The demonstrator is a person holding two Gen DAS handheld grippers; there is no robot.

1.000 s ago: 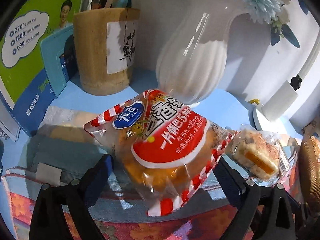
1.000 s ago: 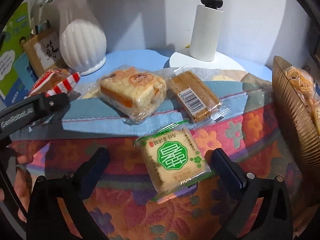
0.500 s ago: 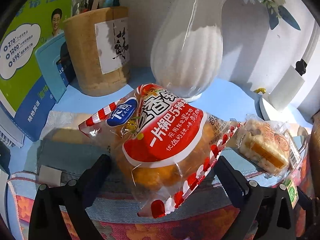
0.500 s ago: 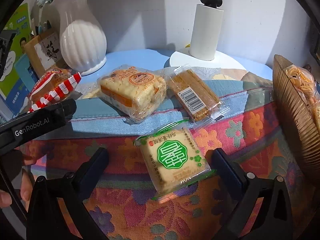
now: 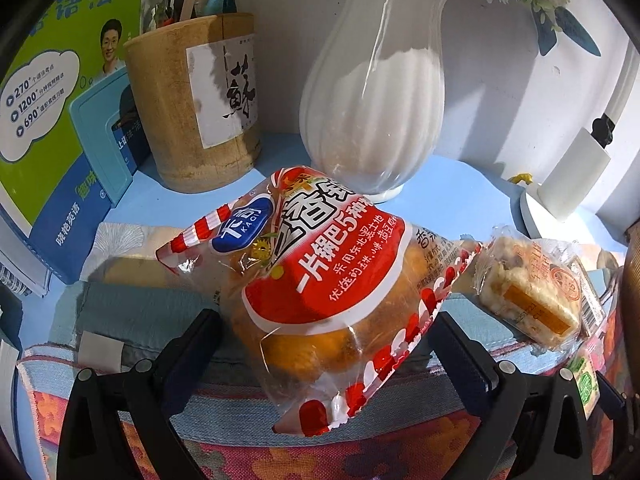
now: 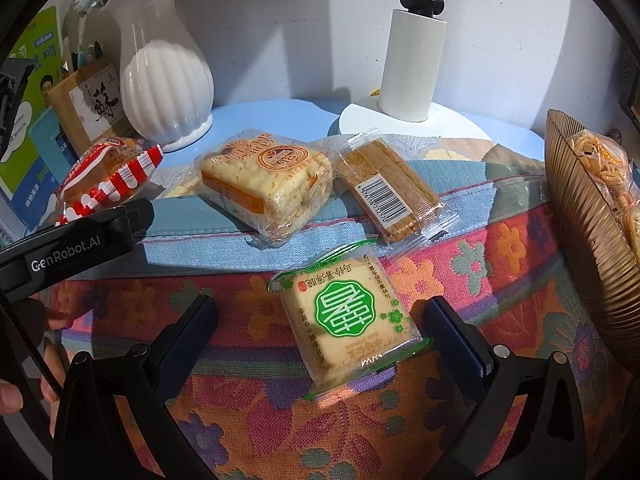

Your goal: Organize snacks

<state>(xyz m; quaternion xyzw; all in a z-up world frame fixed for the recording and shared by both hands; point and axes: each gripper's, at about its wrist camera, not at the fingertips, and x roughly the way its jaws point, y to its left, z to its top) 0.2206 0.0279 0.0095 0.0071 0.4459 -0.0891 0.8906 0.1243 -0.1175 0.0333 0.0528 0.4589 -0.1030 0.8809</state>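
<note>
The left gripper (image 5: 324,344) has edged closer around the red-labelled snack bag (image 5: 320,280), jaws spread, not clenched. The right gripper (image 6: 320,328) stays released around the green-labelled cake packet (image 6: 348,316).

Between the left tongs (image 5: 326,330): a snack bag (image 5: 320,276), its far end toward the vase (image 5: 372,112). Left of the vase, a wooden holder (image 5: 192,108); further left, a box (image 5: 52,92). Right of the bag, a rice cake pack (image 6: 266,180), then a barcoded wafer pack (image 6: 390,188) (just beside, edges perhaps touching). Before both, between the right tongs (image 6: 320,330), a square biscuit pack (image 6: 348,316). Behind the wafers, a lamp base (image 6: 412,120). At far right, a ribbed basket (image 6: 588,216) with snacks inside. All on a cloth (image 6: 500,260) over the tabletop (image 6: 280,112).
</note>
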